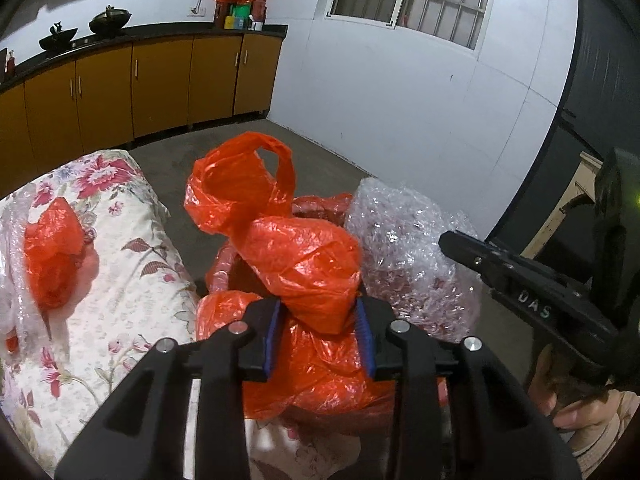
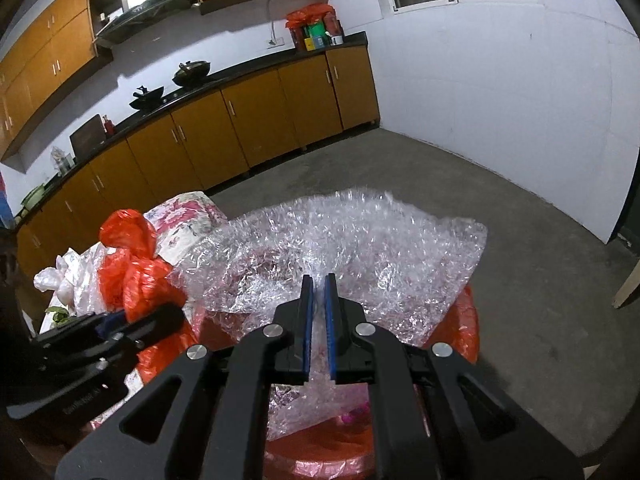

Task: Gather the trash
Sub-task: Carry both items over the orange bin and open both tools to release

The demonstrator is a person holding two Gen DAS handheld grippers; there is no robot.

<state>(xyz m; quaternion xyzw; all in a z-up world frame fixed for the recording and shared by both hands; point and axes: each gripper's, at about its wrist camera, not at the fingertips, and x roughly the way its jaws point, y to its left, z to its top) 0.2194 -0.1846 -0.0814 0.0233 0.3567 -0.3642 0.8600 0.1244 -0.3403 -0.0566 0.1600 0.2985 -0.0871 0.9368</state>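
Note:
My left gripper (image 1: 318, 308) is shut on a crumpled red plastic bag (image 1: 304, 256), whose handle loop stands up above the blue pads. Under it is a bin with a red liner (image 1: 320, 376). A sheet of clear bubble wrap (image 2: 352, 248) is draped over that bin's red liner (image 2: 464, 332). My right gripper (image 2: 319, 280) has its pads almost together, pinching the near part of the wrap. In the left wrist view the right gripper (image 1: 446, 240) touches the right side of the bubble wrap (image 1: 404, 248). The left gripper (image 2: 160, 316) shows at the left of the right wrist view, beside the red bag (image 2: 136, 276).
A surface under a floral cloth (image 1: 120, 280) lies left of the bin, with another red bag (image 1: 52, 252) and more clear plastic on it. Orange cabinets (image 2: 248, 128) with woks on the counter line the far wall. Beyond the bin are grey concrete floor (image 2: 520, 220) and a white wall. A hand (image 1: 580, 412) holds the right gripper.

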